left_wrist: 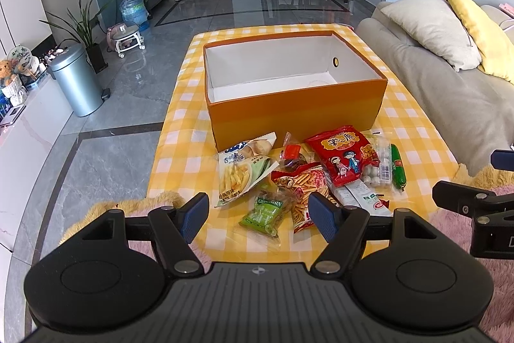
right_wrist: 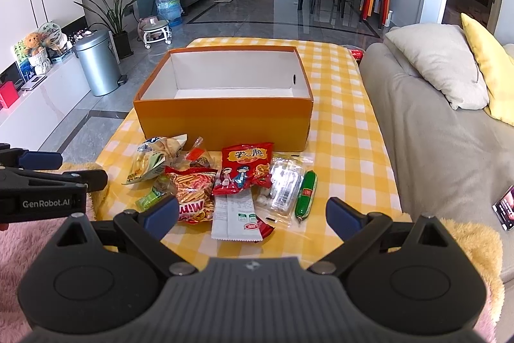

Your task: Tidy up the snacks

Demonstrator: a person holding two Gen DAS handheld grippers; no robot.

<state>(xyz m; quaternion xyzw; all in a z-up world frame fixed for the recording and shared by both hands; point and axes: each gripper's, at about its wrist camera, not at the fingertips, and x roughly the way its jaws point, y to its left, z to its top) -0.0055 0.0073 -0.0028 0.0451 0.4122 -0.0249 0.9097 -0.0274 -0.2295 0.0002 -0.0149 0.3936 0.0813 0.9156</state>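
Observation:
An open orange box point(left_wrist: 295, 114) point(right_wrist: 225, 121) with a white empty inside stands on the yellow checked table. In front of it lies a pile of snacks: a fries bag point(left_wrist: 239, 171) point(right_wrist: 151, 161), a red noodle-snack bag point(left_wrist: 343, 158) point(right_wrist: 245, 167), a red stick-snack bag point(left_wrist: 302, 192) point(right_wrist: 192, 192), a green raisin pack point(left_wrist: 265, 212) point(right_wrist: 149, 200), a green sausage point(left_wrist: 398, 167) point(right_wrist: 306, 193), a clear pack of white balls point(left_wrist: 380, 164) point(right_wrist: 286, 185) and a white sachet point(right_wrist: 236, 219). My left gripper point(left_wrist: 258, 216) is open above the near snacks. My right gripper point(right_wrist: 252, 217) is open above the sachet.
A grey sofa point(right_wrist: 433, 118) with cushions runs along the table's right side. A metal bin point(left_wrist: 78, 82) stands on the floor to the left. A phone point(right_wrist: 506, 208) lies at the right. A fluffy pink and yellow rug point(right_wrist: 32, 233) lies under the grippers.

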